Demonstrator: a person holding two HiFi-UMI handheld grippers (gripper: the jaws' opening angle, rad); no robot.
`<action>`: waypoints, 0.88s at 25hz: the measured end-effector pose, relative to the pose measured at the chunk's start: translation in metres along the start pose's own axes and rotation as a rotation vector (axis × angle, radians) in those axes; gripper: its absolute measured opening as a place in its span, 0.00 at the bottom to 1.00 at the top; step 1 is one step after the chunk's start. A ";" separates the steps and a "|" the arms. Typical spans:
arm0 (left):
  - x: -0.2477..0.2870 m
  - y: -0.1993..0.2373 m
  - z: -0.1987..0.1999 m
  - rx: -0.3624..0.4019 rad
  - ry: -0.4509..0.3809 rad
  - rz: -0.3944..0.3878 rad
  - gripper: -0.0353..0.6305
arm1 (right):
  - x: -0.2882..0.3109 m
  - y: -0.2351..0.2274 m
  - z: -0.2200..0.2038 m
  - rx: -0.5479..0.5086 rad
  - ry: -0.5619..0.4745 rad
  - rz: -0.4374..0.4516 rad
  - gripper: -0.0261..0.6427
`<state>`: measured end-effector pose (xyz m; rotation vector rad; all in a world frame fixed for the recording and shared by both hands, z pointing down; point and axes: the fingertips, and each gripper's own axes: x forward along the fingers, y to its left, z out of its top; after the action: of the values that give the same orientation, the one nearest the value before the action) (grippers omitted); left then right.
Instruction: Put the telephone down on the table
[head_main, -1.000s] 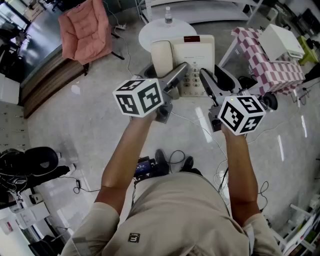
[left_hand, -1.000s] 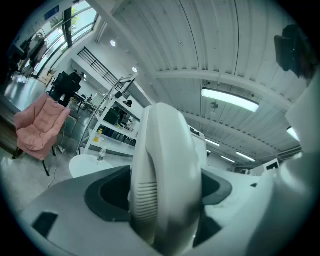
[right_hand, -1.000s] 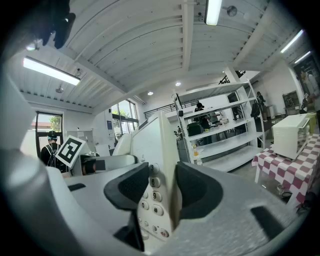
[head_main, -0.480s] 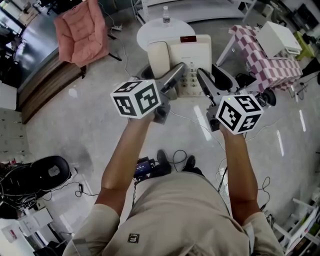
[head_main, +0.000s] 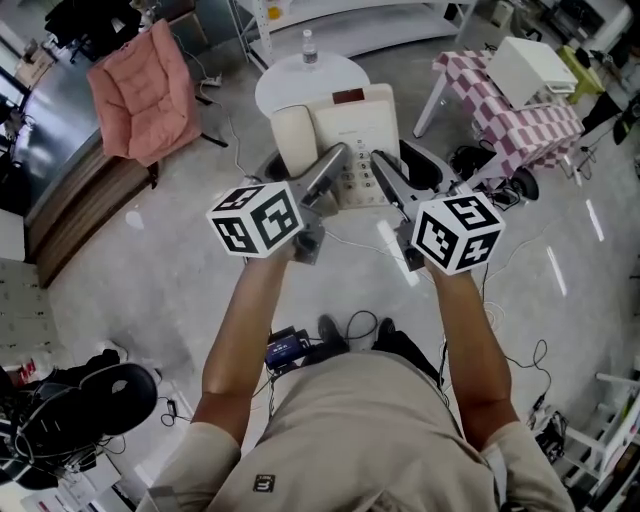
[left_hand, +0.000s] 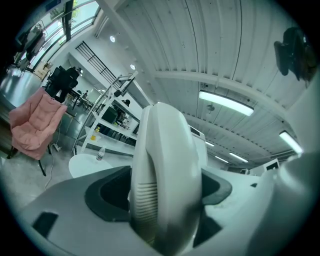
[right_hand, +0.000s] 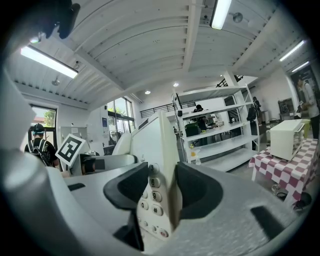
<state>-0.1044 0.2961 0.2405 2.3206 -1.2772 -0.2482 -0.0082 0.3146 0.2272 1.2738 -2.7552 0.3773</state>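
A cream desk telephone (head_main: 350, 135) with its handset (head_main: 294, 138) on the left side is held up in the air between both grippers, high above the floor. My left gripper (head_main: 326, 172) is shut on the handset side; in the left gripper view the handset (left_hand: 165, 190) fills the gap between the jaws. My right gripper (head_main: 382, 172) is shut on the keypad edge, where the number keys (right_hand: 152, 202) show between its jaws. A round white table (head_main: 310, 80) with a water bottle (head_main: 309, 45) on it lies just beyond the phone.
A pink-cushioned chair (head_main: 135, 90) stands at the left. To the right, a table with a checked cloth (head_main: 505, 110) carries a white box (head_main: 530, 68). White shelving (head_main: 340, 15) runs along the back. Cables and a small device (head_main: 290, 348) lie on the floor by the person's feet.
The whole view has shifted: the phone and both grippers sit a little lower-left in the picture, and the round table shows more fully beyond the phone. Both grips hold as before.
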 end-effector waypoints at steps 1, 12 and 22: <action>0.000 0.000 0.000 0.000 0.000 -0.004 0.62 | 0.000 0.000 0.000 0.001 -0.002 -0.004 0.28; 0.015 0.007 -0.001 -0.001 0.012 0.014 0.62 | 0.010 -0.015 -0.002 0.023 0.006 0.014 0.28; 0.071 0.008 0.004 0.014 0.008 0.097 0.62 | 0.034 -0.072 0.010 0.053 0.009 0.096 0.28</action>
<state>-0.0731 0.2324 0.2460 2.2612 -1.3869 -0.1982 0.0249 0.2423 0.2365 1.1500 -2.8239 0.4652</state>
